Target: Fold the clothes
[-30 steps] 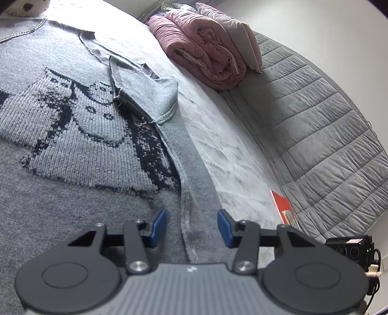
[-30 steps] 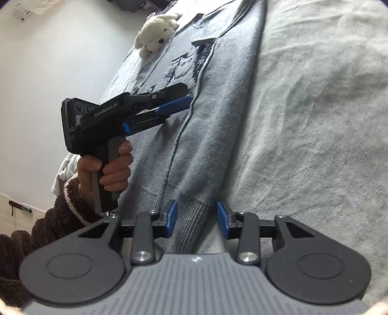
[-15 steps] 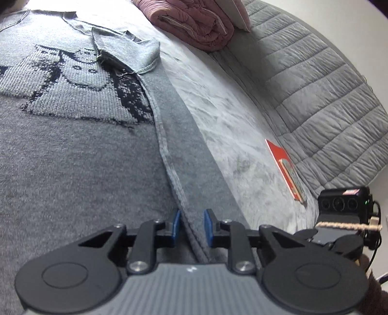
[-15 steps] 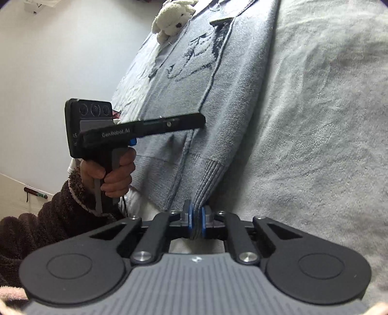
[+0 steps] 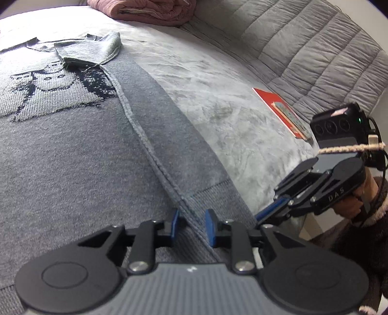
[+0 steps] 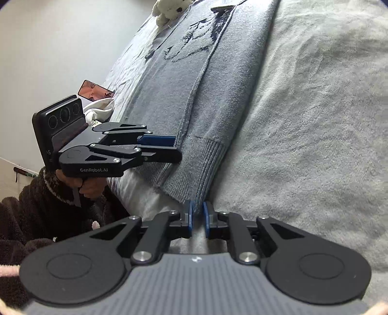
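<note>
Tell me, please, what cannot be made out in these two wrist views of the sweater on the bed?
The sweater: left wrist view, its left part is cut off by the picture's edge.
The red card: left wrist view, its print is too small and slanted to read.
The plush toy: right wrist view, cut off by the top edge.
The pink quilt: left wrist view, cut off by the top edge.

Each claw (image 5: 191,226) is black with blue finger pads (image 5: 210,227), silver screws and a ribbed grey body. The left claw (image 6: 167,147), mid-left of the frame, reads "GenRobot.AI". The sleeve (image 6: 29,208) is dark fleece with pale trim.
</note>
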`<state>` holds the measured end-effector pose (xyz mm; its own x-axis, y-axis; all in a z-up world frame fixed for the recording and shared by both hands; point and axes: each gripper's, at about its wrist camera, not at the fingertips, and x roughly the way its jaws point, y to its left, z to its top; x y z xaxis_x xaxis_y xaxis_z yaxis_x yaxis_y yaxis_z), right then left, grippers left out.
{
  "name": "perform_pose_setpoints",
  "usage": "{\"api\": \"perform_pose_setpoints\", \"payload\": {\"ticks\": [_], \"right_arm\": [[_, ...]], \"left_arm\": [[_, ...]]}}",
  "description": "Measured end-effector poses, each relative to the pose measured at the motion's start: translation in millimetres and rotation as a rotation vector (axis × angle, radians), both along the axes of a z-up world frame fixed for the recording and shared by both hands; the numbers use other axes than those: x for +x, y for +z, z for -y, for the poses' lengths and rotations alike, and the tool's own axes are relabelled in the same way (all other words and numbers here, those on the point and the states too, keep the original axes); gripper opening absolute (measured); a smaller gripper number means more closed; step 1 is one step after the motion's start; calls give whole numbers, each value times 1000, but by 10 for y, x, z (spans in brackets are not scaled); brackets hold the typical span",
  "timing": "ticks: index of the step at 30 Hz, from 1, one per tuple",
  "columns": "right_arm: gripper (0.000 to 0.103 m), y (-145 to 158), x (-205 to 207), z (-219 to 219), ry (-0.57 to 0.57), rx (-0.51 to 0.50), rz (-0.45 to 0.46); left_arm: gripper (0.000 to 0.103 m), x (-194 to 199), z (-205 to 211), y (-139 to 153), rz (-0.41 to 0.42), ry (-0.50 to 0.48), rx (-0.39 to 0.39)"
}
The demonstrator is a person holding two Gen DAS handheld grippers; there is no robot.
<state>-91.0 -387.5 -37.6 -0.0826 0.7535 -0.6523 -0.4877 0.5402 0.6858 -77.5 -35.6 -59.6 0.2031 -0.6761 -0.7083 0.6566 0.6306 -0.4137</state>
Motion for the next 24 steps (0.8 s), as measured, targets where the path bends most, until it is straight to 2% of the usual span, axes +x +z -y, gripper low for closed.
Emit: {"api": "perform_pose_setpoints", "payload": {"ticks": [3,4,6,9,13,14,16,21,24], "right_arm": [[17,101,1,75,-32,5,45],[18,127,19,95,-49,11,56],[18,163,99,64,-95,27,81],[20,164,234,19,-159,40,91],[31,109,462,-50,-249,28,101],[32,90,521,-60,-271,21,103],[32,64,648,-57,-324,25,110],[32,-3,1131,-114,-468,36,89],[32,-35,1556,-234,-515,48,105]], "left_arm": [[39,-15,-20,108,20,-35,31],[45,-1,-35,144,39,-30,39],[49,67,-64,193,74,-6,53],[49,293,-114,220,84,67,54],[49,676,-170,237,96,183,36],[49,776,-180,242,107,211,31],[59,979,-200,247,126,268,20],[60,1588,-206,158,126,406,-7],[60,1955,-174,98,159,470,-19]]}}
